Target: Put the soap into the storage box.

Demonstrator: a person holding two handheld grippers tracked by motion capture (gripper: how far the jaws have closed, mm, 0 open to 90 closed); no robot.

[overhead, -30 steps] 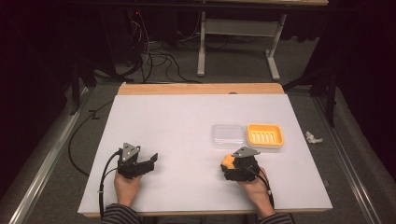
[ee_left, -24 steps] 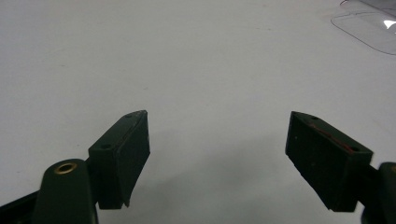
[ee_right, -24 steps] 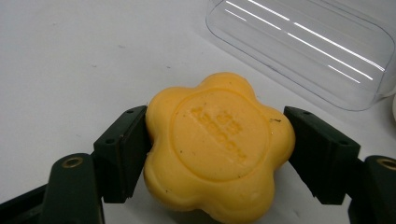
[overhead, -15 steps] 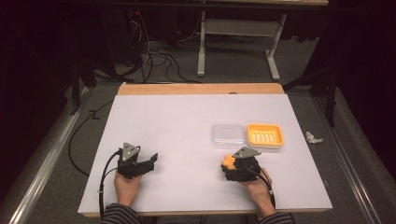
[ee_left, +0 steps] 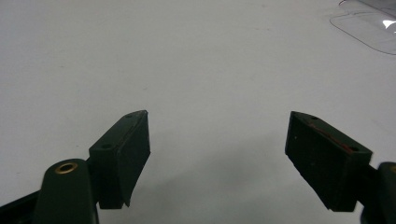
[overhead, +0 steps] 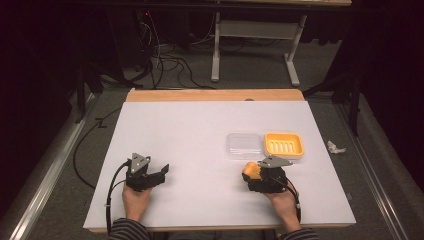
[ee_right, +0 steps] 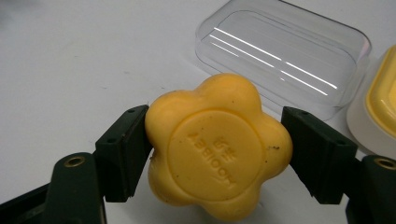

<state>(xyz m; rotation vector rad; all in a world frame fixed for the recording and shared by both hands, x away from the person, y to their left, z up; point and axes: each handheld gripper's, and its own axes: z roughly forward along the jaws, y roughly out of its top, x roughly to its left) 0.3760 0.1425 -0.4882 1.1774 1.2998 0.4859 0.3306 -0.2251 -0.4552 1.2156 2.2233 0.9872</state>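
A yellow flower-shaped soap bar [ee_right: 217,149] with a stamped round centre sits between the pads of my right gripper [ee_right: 215,156], which press on both its sides. The jaws have just been closing on it. In the high view the soap [overhead: 251,170] and right gripper [overhead: 250,176] are at the front right of the table, just in front of a clear plastic lid [overhead: 243,145] and a yellow soap dish [overhead: 283,144]. My left gripper [overhead: 162,172] rests at the front left, open, with bare table between its fingers [ee_left: 122,154].
The white table [overhead: 200,125] has a wooden strip along its far edge. The clear lid [ee_right: 285,56] and the soap dish [ee_right: 376,109] lie close beyond the held soap. A crumpled white scrap [overhead: 335,147] lies on the floor to the right.
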